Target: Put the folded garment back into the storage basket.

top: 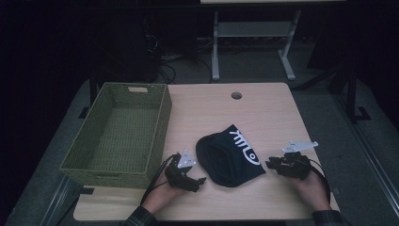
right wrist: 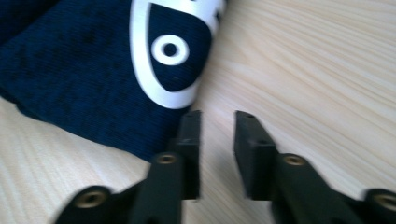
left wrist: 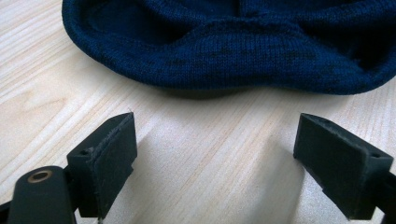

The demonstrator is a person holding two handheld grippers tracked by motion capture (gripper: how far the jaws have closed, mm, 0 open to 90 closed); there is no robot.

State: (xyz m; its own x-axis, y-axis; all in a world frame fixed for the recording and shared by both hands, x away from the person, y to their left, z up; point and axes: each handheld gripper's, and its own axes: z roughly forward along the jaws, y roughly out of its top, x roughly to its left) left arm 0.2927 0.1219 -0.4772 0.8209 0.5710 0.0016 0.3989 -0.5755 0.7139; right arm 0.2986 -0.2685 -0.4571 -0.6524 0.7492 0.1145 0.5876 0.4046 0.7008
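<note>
Your beanie (top: 229, 155) sits mid-table, basket (top: 117, 134) at its 9 o'clock. Left gripper (left wrist: 215, 158) gapes wide at the cuff, nothing in it. Right gripper (right wrist: 217, 140) is open just a crack, empty, beside the hat's blurry, cropped logo.

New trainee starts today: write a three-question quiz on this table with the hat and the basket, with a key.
1. True or false: the dark blue knit hat lies inside the green woven basket.
2. Which gripper has its jaws spread wider? A) the left gripper B) the right gripper
3. Fill in: the white fish-like print with a round eye lies on the side of the hat nearer the ____ gripper.

Key:
1. False. The hat lies on the wooden table, to the right of the basket.
2. A. The left jaws stand wide apart just short of the hat's rim; the right jaws show a narrow gap, nothing between them.
3. right
</note>
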